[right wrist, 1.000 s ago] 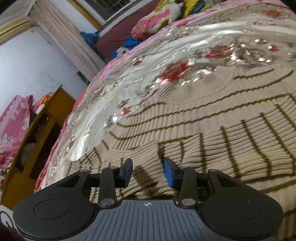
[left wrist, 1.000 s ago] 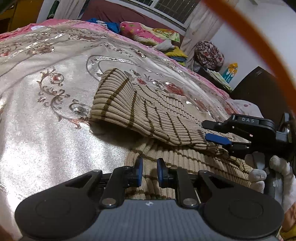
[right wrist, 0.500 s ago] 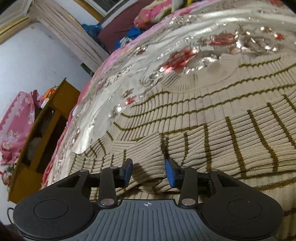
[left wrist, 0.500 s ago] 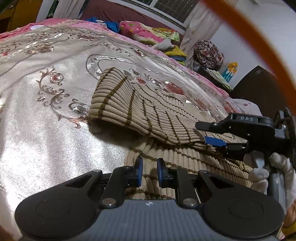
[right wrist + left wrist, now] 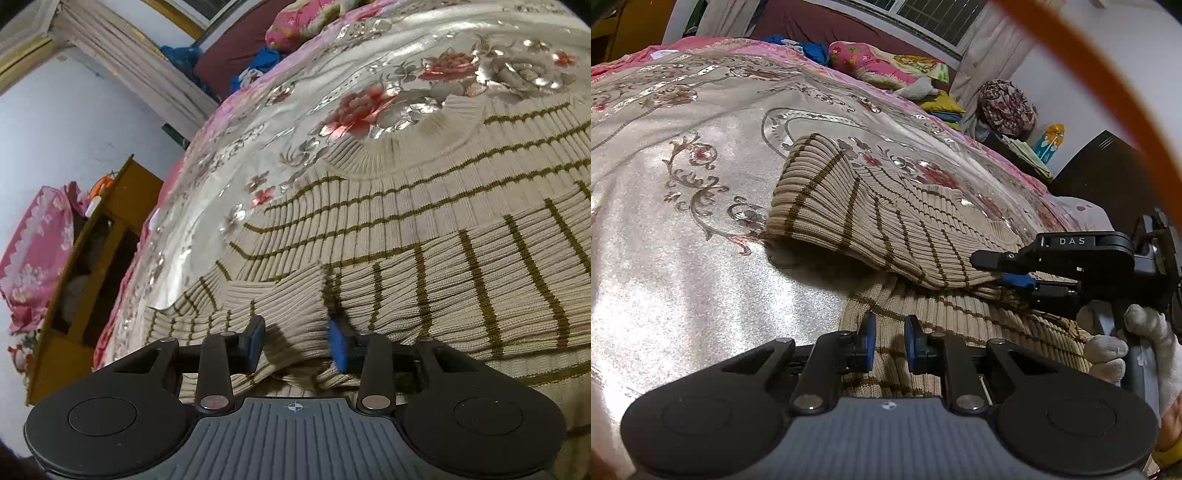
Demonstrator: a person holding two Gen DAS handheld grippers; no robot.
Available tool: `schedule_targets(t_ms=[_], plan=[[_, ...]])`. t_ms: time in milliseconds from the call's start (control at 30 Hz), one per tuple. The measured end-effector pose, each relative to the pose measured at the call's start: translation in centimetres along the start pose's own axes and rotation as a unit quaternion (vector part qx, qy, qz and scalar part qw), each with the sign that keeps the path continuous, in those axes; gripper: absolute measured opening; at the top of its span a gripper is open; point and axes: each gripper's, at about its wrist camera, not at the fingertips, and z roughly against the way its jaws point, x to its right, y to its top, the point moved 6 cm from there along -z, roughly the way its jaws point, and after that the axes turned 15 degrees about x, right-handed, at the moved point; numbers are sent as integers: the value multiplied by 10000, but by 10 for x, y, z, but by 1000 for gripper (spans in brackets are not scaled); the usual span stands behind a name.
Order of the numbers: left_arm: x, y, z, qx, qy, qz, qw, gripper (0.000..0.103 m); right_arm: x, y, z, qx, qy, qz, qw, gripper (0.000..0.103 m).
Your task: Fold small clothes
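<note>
While my left gripper stays put, narrowly open over the sweater hem, not pinching, the right gripper has slid onto the folded sleeve. Right view: my right gripper jaws have just been closing on the cuff; sleeve fold nearly set. Count: one sweater on one bedspread, two grippers.

The only readable lettering is "DAS", in pale capitals on a small dark plate on the upper side of the right gripper, seen in the left wrist view. The box beyond the bed carries print too small to read. The right wrist view shows no text at all.
</note>
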Motion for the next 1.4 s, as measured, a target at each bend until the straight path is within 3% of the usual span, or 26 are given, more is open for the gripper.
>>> schedule_targets(t_ms=[67,167,533,767,933,1033,1267,1400], plan=[[0,0,0,5,-1,3,10000,24,-1,-1,1,-46,10,-37,10000,15],[0,0,0,15,-13,31,10000,24,-3,3,8,82,115,-221,9997,10],[1,-1,0,30,-3,-6,10000,25,-12,66,72,1196,388,-485,9909,9],[2,-2,0,37,6,-42,10000,25,28,83,124,1755,-223,-421,9833,9],[4,-3,-1,47,26,-113,9999,25,82,72,125,1678,-1109,-414,9787,9],[5,-3,0,51,45,-131,9999,25,98,61,118,1525,-1385,-356,9779,13],[10,0,4,106,40,-171,9998,26,90,61,130,1691,-1611,182,9722,18],[13,4,9,260,89,-288,9992,28,78,63,141,1825,-1474,418,9712,18]])
